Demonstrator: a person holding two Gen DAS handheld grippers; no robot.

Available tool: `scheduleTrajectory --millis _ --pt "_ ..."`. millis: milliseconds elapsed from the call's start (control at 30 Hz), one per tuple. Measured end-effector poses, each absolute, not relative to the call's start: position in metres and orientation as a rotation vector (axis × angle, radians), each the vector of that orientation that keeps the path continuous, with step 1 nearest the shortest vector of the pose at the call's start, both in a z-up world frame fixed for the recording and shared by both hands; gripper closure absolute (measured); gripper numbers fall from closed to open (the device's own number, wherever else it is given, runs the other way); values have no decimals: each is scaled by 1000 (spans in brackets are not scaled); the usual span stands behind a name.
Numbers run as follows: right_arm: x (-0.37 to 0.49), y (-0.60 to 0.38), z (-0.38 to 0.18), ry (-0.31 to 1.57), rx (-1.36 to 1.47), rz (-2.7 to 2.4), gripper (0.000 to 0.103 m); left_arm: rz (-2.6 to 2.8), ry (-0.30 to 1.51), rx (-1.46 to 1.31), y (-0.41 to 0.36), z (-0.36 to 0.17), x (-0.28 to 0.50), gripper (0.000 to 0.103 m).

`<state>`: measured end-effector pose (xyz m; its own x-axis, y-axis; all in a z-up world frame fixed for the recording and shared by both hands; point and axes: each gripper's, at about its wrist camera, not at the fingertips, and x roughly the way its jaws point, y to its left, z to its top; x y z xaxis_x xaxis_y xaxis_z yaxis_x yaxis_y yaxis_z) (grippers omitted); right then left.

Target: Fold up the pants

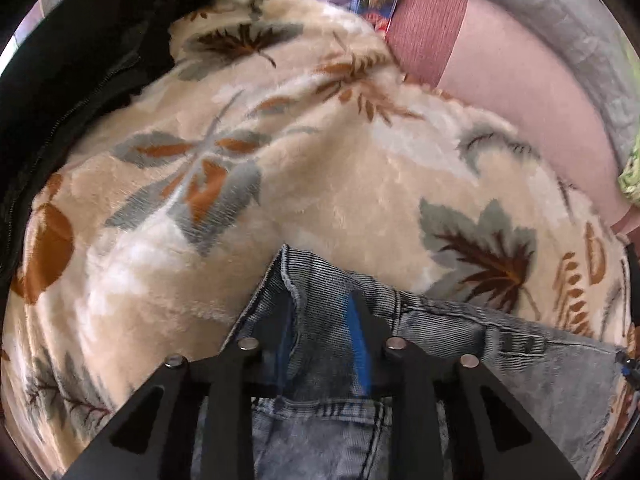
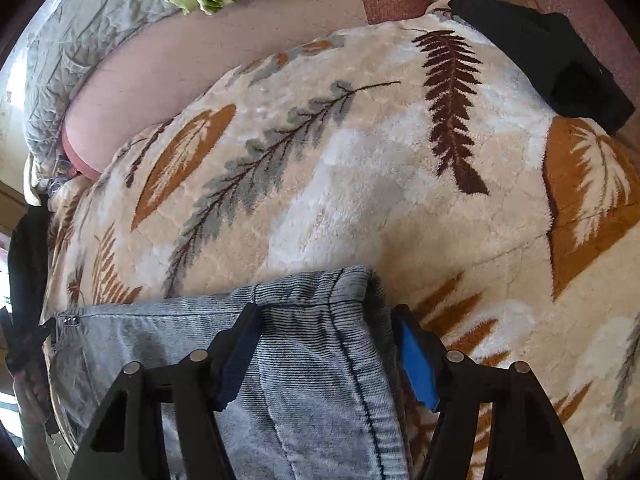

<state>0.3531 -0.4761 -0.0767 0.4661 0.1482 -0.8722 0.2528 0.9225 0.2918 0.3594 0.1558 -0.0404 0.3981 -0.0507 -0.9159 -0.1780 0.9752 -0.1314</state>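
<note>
Both grippers work the jeans on the blanket: left gripper pinches denim, right gripper spread, straddling the fold. Next, likely smoothing it flat.

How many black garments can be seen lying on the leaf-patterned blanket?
2, if the views show different ones. One black garment, with a zipper, lies at the blanket's upper left edge in the left wrist view. Another black cloth lies at its upper right corner in the right wrist view. More may be hidden.
</note>
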Motion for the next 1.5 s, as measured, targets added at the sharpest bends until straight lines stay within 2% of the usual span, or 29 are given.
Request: scheduleTrajectory --millis 33,100,133,233,300,367,400,433,467,533,633,667,733,1000,1133,1267,1367,1400,1467,1500 --pt "354 -476 -76 1089 409 -66 32 90 1149 -213 155 -42 361 76" --pt "357 -476 -75 1099 399 -58 35 120 1150 -174 151 -41 365 94" --pt "360 -475 -76 1109 391 -54 42 133 1156 -148 149 -42 367 100" --pt "363 -472 -72 1118 369 -44 60 140 1160 -133 149 -41 368 100" --pt "359 -473 -66 1104 364 -39 64 145 1158 -119 148 -41 369 100" --pt "357 -477 -66 1101 394 -27 62 142 1161 -113 146 -43 371 100" --pt "358 -480 -69 1116 407 -33 49 137 1162 -117 147 -44 372 100" --pt "358 -484 -71 1115 420 -50 40 135 1158 -136 150 -43 370 99" --pt "357 -487 -72 1096 441 -45 40 132 1155 -156 153 -42 369 99" --pt "358 -487 -76 1102 458 -25 47 122 1151 -183 156 -43 370 99" --pt "359 -483 -73 1084 439 -17 78 129 1149 -160 154 -42 370 100" --pt "358 -480 -69 1072 417 -23 84 140 1144 -140 151 -40 369 100" --pt "352 -475 -56 1040 404 -21 88 162 1122 -116 146 -33 367 100" --pt "295 -470 4 866 417 11 89 104 934 -192 159 53 303 100" --pt "232 -468 27 754 405 64 89 47 803 -248 180 101 217 100" --pt "147 -467 18 699 390 108 89 -36 753 -273 200 106 125 100" --pt "86 -458 -20 763 333 141 85 -98 836 -219 207 71 74 96" --pt "69 -456 -41 825 336 158 82 -96 875 -189 210 57 65 96" --pt "47 -453 -78 954 325 178 59 -47 1002 -155 223 21 51 89" --pt "37 -453 -92 1013 315 147 43 -2 1056 -142 228 9 48 89"
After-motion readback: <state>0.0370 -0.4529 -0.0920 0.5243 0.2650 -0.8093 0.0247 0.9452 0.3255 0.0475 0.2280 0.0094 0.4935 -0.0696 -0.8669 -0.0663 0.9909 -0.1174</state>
